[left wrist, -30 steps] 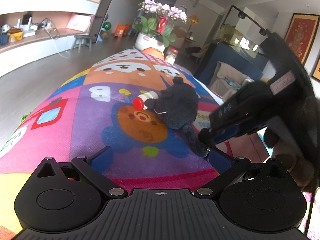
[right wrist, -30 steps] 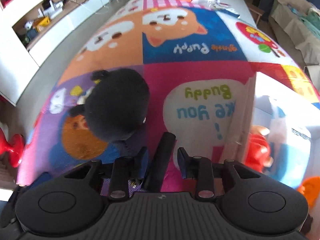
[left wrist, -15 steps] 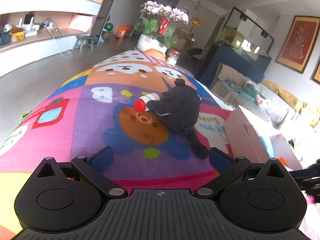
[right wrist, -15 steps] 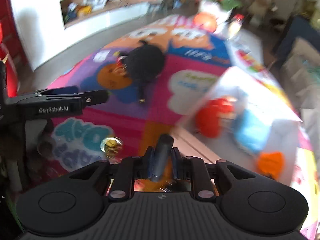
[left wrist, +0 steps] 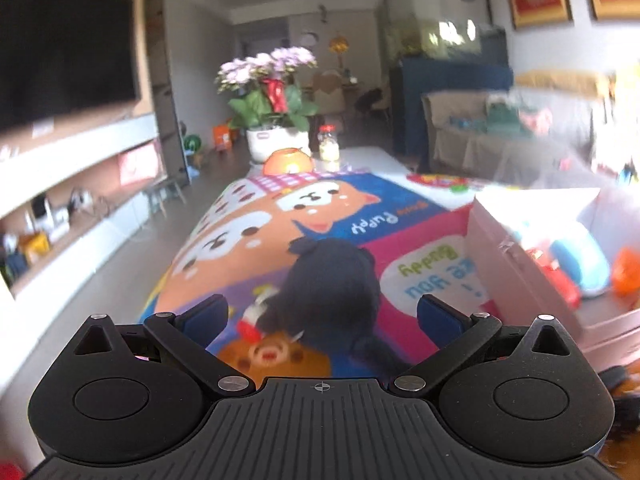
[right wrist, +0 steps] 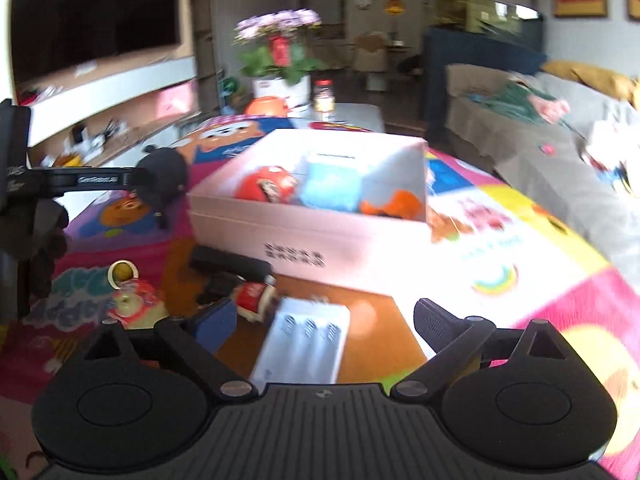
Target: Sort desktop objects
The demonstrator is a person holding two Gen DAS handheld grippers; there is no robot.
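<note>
Left gripper (left wrist: 320, 316): jaws spread wide, nothing held; black plush toy (left wrist: 332, 292) lies on cartoon mat (left wrist: 256, 240) at frame centre, seen between its fingers, small red-capped bottle (left wrist: 256, 316) touching plush's left side. Pink box (left wrist: 520, 276) at right of frame, holding red, blue, orange toys.

Right gripper (right wrist: 324, 320): jaws opening, already wide, nothing gripped; white battery case (right wrist: 304, 340) on mat between fingers at lower centre. Black cylinder (right wrist: 228, 262) lies just before box's front wall. Left gripper also at left edge of right view.

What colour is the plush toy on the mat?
Black plush toy, clearest in the left wrist view.
</note>
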